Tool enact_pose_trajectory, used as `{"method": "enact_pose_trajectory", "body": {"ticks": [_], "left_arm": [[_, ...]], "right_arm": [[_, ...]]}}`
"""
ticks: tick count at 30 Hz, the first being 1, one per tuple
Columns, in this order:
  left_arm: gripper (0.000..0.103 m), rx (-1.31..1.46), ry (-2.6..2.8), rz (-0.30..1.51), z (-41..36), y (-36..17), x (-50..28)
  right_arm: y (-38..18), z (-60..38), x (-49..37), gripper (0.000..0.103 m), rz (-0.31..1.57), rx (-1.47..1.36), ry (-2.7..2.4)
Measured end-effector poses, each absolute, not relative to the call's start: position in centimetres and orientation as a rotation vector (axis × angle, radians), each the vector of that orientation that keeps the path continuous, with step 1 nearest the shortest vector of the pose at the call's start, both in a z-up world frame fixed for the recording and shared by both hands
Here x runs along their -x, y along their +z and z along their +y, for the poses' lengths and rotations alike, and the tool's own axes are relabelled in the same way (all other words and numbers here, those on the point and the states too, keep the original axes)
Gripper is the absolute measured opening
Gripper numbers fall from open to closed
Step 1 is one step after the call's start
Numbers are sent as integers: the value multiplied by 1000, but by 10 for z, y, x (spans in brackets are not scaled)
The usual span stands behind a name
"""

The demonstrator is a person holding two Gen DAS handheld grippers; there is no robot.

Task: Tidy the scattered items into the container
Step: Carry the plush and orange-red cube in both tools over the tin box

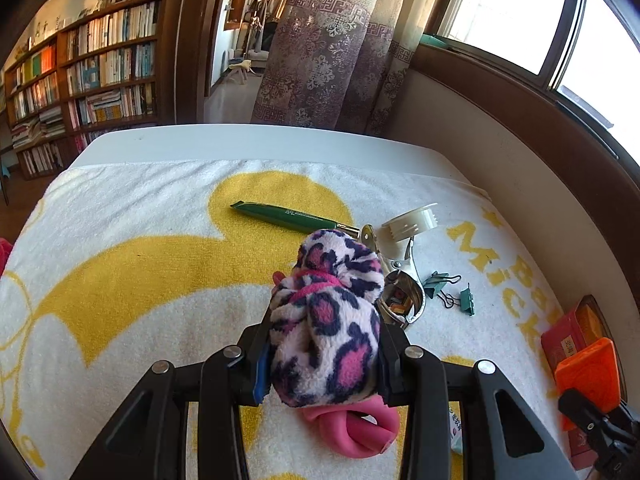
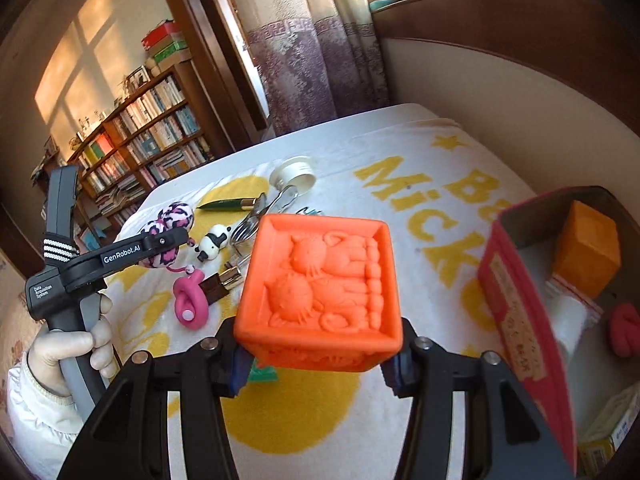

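My left gripper [image 1: 322,364] is shut on a pink leopard-print plush toy [image 1: 326,320] and holds it above the towel; it also shows in the right wrist view [image 2: 172,236]. My right gripper [image 2: 320,360] is shut on an orange embossed soft cube [image 2: 320,296], held above the towel just left of the red box [image 2: 516,312]. The box holds an orange block [image 2: 586,252] and a red item [image 2: 626,328]. On the towel lie a green pen [image 1: 288,216], a white lid [image 1: 412,222], a metal clip [image 1: 400,280], green binder clips [image 1: 452,288], a pink rubber piece [image 2: 190,300] and a panda figure [image 2: 212,246].
A yellow-and-white towel [image 1: 140,264] covers the white table [image 1: 240,140]. A wall and window sill run along the right side. A bookshelf [image 1: 80,92] and a curtain [image 1: 320,52] stand beyond the far edge.
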State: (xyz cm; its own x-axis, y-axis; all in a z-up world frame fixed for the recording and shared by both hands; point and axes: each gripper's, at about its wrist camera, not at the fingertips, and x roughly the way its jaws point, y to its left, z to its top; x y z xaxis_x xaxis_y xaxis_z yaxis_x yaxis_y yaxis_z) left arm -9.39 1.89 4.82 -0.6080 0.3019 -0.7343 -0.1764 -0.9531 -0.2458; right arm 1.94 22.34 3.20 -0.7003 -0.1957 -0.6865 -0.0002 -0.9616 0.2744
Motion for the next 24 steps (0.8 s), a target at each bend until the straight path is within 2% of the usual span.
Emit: {"method": "enact_pose_trajectory", "body": {"ticks": [15, 19, 24], "left_arm": [[40, 1176, 2525, -159, 65, 68, 56], [40, 1147, 2488, -102, 99, 80, 42], [40, 1092, 2422, 17, 162, 96, 21]], "right_arm": [[69, 343, -112, 56, -543, -1038, -3190], [68, 368, -122, 56, -606, -1002, -3215], [66, 381, -130, 56, -584, -942, -3217]]}}
